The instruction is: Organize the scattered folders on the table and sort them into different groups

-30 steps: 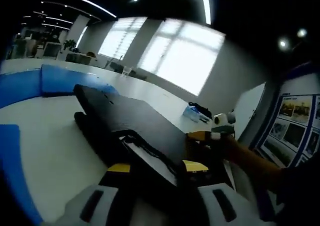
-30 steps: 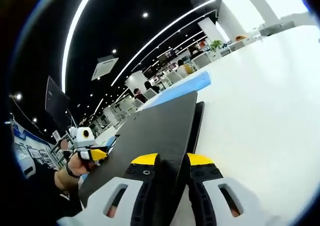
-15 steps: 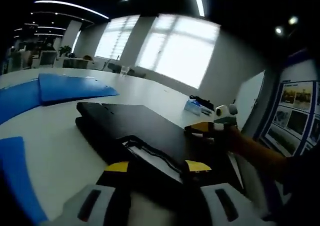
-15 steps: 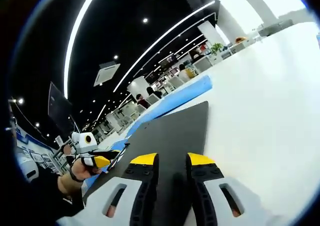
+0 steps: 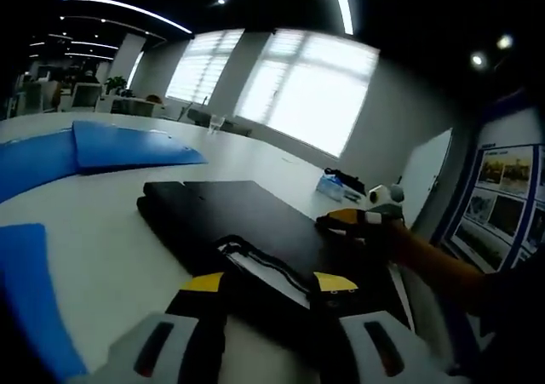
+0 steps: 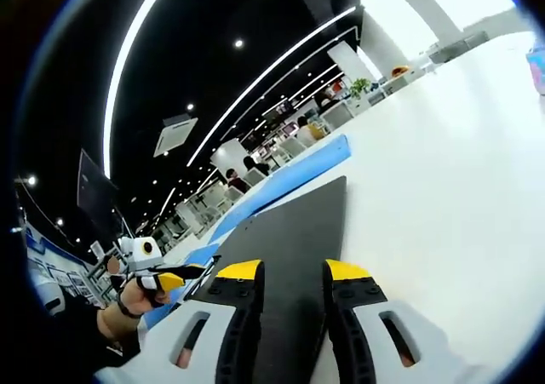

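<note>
Lowered since the earlier frame, the black folder (image 5: 247, 222) now lies flat on another black folder on the white table (image 5: 94, 248). Both grippers, left gripper (image 5: 266, 283) and right gripper (image 6: 286, 271), pinch its edges. Blue folders (image 5: 111, 143) lie beyond.

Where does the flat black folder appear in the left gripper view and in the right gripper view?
Left gripper view: the flat black folder lies centre to lower centre on the white table, reaching down to the left gripper.
Right gripper view: the folder runs from the bottom centre upward, between the jaws of the right gripper.
Shared landmark: the blue folders beyond it.
</note>
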Demonstrator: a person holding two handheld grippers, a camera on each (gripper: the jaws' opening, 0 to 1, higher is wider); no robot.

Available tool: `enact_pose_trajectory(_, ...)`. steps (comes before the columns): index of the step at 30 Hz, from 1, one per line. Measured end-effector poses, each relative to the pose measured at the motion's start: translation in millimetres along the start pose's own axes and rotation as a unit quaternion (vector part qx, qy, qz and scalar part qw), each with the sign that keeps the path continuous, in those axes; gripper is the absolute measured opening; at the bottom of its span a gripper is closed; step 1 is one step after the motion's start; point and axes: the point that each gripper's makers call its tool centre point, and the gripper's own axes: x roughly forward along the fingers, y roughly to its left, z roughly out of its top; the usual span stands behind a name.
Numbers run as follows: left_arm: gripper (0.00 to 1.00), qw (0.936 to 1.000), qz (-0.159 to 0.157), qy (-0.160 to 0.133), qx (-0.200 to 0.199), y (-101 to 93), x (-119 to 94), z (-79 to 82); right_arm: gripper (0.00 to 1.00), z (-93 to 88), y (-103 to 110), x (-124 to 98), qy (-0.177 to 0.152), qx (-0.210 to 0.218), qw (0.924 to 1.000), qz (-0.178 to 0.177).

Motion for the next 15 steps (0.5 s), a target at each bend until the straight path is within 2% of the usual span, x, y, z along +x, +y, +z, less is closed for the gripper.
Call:
enact_pose_trajectory(5,0.49,0.9992,0.037,0.015,0.003,17.1,-7.3,-9.5,0.31,2.3,-6.1,-1.7,-0.006,-0.002,0.9998,-0.018)
enact_pose_trajectory(6,0.48,0.9991,0.038,0.02,0.002,20.7,-6.7,-14.3,0.31,2.2,-5.7,-1.3,-0.006,0.002,0.9999,-0.015)
enact_pose_trajectory(9,0.48,0.9995,0.03,0.007,-0.007,19.2,-5.8,-11.4,0.31,1.0,-2.0,-0.4,-0.005,0.006,0.9999,-0.008)
enact_pose_trajectory(12,0.48,0.9997,0.022,0.004,-0.013,16.3,-2.4,-12.4,0.26,-4.1,11.7,0.3,0.006,0.017,0.9995,0.027)
enact_pose_trajectory(15,0.48,0.9998,0.012,0.003,-0.018,12.4,1.8,-13.5,0.26,-5.7,13.7,2.0,0.006,0.007,0.9998,0.018)
